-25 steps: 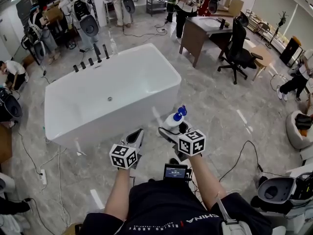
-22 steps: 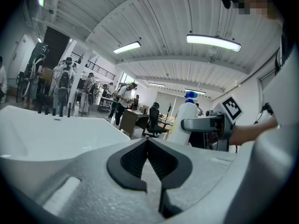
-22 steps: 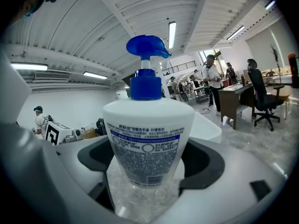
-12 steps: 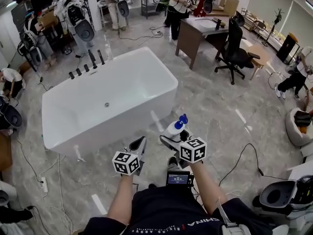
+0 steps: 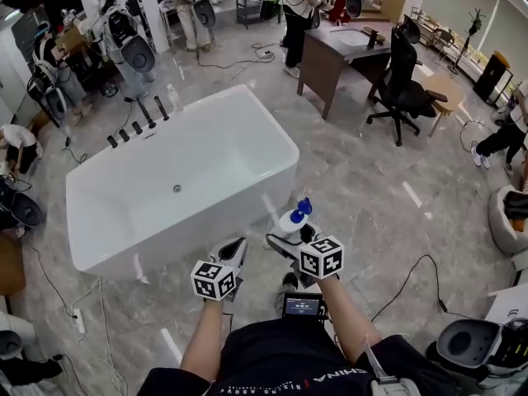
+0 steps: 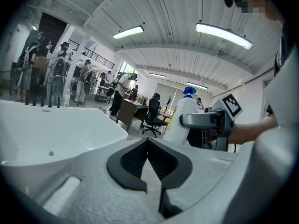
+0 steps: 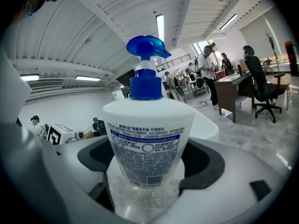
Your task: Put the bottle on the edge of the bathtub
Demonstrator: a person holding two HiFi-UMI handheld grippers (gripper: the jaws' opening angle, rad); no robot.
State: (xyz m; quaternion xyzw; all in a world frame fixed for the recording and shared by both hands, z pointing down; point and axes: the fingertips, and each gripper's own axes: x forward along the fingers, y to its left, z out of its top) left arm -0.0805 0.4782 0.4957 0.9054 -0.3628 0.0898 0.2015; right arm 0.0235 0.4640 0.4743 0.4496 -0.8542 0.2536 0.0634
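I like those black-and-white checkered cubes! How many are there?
2. One cube sits on the left claw. The other cube sits on the right claw, which holds the bottle. None seems hidden.

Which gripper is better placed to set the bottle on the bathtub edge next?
Right. The right gripper is clamped on the bottle, upright, near the bathtub rim. The left gripper is shut with nothing between its jaws.
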